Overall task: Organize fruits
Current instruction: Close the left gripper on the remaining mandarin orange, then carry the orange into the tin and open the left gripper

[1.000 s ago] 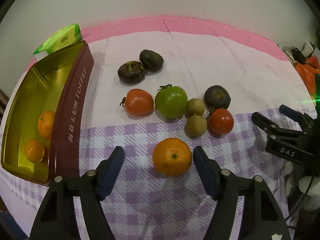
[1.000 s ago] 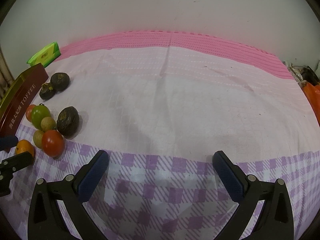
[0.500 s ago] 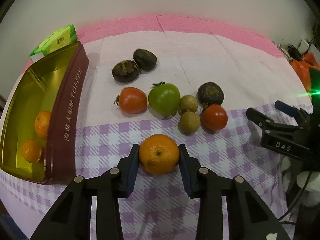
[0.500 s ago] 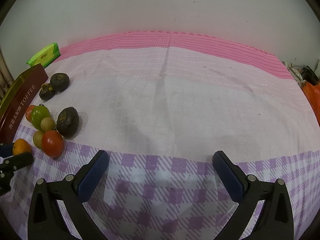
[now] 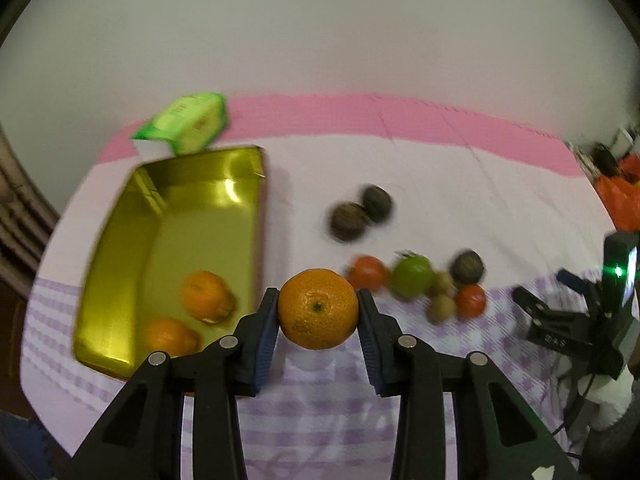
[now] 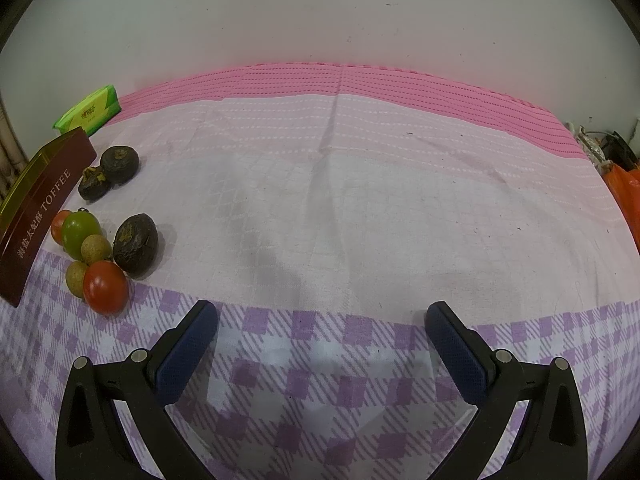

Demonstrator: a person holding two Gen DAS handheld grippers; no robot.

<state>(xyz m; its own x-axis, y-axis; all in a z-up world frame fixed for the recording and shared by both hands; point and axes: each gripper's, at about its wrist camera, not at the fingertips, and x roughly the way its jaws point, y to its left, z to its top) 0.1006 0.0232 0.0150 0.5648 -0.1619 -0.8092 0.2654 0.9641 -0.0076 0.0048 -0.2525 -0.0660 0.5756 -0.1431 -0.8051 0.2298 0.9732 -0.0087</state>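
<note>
My left gripper (image 5: 318, 320) is shut on an orange tangerine (image 5: 318, 314), held above the cloth just right of the gold tin (image 5: 120, 240). Two more tangerines (image 5: 206, 294) lie inside that tin. On the cloth to the right lie a red tomato (image 5: 368, 273), a green tomato (image 5: 412, 278), small tan longans (image 5: 440, 308), another red tomato (image 5: 471, 301) and dark round fruits (image 5: 348, 222). In the right wrist view the same cluster sits at the left: green tomato (image 6: 80, 232), red tomato (image 6: 105, 287), dark fruit (image 6: 135, 243). My right gripper (image 6: 320, 332) stands open over bare checked cloth.
A green tissue pack (image 5: 184, 122) lies behind the tin, near the wall. The tin's maroon side (image 6: 36, 216) reads TOFFEE. An orange bag (image 5: 622, 196) and clutter sit at the table's right end. The pink and white cloth (image 6: 380, 200) stretches right of the fruits.
The left gripper closed on the tangerine, then lifted it off the cloth and carried it left toward the tin. The right gripper stayed put and open.
</note>
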